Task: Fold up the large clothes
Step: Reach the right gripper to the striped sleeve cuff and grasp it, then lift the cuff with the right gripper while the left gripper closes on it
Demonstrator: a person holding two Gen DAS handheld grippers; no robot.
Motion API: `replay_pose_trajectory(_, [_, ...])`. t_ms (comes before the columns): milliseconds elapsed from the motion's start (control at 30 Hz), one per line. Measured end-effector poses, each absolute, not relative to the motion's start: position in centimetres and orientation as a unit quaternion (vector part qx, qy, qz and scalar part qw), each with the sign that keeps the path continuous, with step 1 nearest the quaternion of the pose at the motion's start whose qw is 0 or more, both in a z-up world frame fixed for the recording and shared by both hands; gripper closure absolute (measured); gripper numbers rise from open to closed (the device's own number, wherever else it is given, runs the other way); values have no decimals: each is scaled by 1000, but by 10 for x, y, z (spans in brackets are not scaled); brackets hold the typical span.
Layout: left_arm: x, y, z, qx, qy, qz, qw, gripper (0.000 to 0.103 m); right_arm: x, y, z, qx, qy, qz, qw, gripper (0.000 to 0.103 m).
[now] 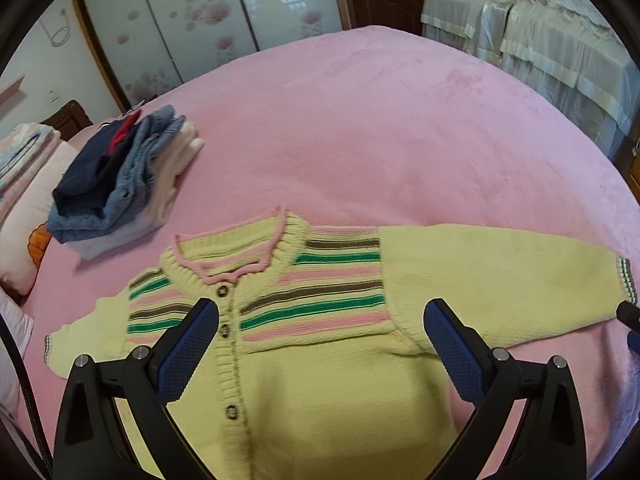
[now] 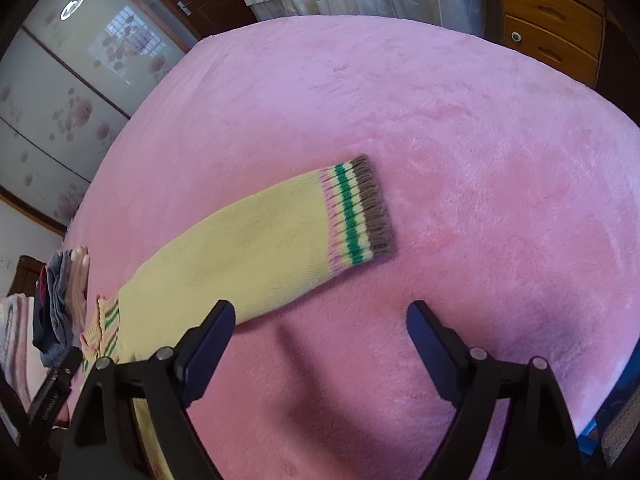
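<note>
A yellow knitted cardigan (image 1: 320,380) with pink, green and brown chest stripes lies flat and buttoned on the pink bed cover (image 1: 380,128), collar toward the far side. My left gripper (image 1: 322,312) hovers open above its chest, nothing between the blue pads. Its right sleeve (image 2: 260,248) stretches out sideways and ends in a striped cuff (image 2: 358,212). My right gripper (image 2: 320,314) stands open over the bed just in front of that sleeve; its left finger (image 2: 212,336) overlaps the sleeve's near edge. Whether it touches the knit I cannot tell.
A stack of folded clothes (image 1: 120,184) sits on the bed to the left of the cardigan, with pillows (image 1: 24,216) beyond it. Sliding wardrobe doors (image 1: 180,28) stand behind the bed, a second covered bed (image 1: 540,40) at the back right, and a wooden drawer chest (image 2: 548,20).
</note>
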State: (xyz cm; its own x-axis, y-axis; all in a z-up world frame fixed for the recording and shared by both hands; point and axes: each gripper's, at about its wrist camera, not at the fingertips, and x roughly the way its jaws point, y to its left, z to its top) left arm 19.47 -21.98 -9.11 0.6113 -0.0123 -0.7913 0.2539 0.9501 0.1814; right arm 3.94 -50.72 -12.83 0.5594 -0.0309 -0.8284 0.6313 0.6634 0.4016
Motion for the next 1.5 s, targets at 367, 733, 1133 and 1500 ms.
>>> replay_pose_trajectory(367, [204, -246, -127, 147, 465, -83, 869, 2, 50, -523, -131, 339, 408, -207, 822, 80])
replay_pose_trajectory(733, [179, -201, -87, 116, 452, -87, 880, 2, 59, -440, -50, 214, 319, -108, 917, 94])
replay_pose_trajectory(1133, [182, -80, -98, -22, 519, -101, 848, 8, 115, -273, -96, 84, 408, 98, 904, 94])
replay_pose_trajectory(1500, [185, -89, -132, -135, 554, -236, 787, 50, 87, -285, -104, 97, 423, 85, 897, 49])
